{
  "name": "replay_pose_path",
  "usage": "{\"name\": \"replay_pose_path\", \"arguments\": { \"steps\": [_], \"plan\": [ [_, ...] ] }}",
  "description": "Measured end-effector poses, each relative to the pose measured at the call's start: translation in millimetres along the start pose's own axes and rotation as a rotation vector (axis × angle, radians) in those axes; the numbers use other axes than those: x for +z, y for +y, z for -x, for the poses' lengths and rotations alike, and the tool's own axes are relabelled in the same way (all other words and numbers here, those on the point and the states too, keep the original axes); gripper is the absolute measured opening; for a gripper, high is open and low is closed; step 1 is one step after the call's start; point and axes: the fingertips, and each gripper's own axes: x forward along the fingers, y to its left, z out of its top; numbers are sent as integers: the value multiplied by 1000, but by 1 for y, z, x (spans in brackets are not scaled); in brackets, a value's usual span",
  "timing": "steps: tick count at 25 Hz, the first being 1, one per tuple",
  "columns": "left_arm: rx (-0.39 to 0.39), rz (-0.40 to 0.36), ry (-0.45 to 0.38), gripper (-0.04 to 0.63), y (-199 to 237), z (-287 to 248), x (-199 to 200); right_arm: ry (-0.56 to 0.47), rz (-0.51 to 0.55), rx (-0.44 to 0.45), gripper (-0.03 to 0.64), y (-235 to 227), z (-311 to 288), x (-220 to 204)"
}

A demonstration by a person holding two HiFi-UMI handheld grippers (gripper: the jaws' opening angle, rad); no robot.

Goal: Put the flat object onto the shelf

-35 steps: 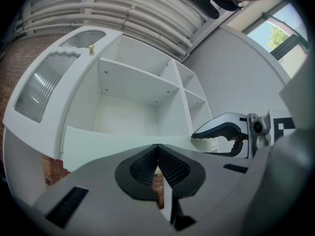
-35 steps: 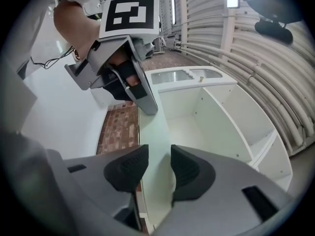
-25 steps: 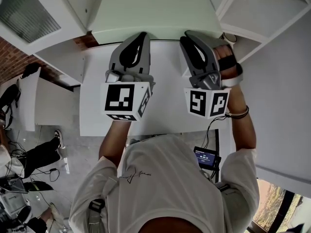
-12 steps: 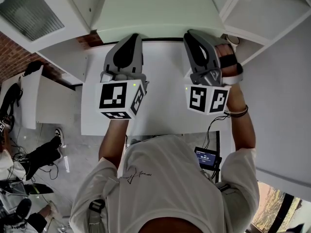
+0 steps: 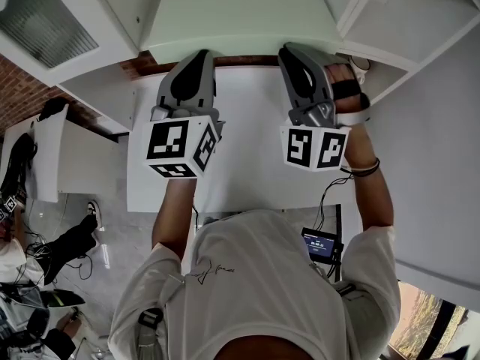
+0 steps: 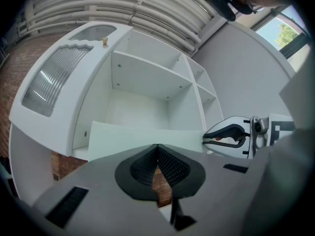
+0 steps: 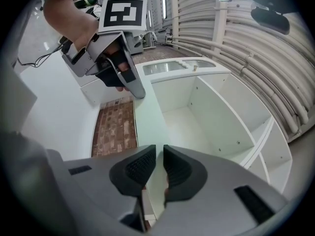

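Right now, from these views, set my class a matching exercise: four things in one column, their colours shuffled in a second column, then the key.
Column one
1. flat board
2. shelf unit
3. brickwork
4. small screen at the person's waist

Column two
A. white
B. lit blue
C. pale green
D. red-brown

Pairs: 1-C; 2-A; 3-D; 4-B
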Motion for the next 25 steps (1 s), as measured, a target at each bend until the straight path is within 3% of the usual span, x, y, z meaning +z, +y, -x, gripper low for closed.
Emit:
{"name": "replay_pose_path", "arguments": {
  "steps": [25],
  "plan": [
    [31, 12, 8, 12, 18, -28, -8, 23, -45, -4, 64, 7, -35, -13]
  ]
}}
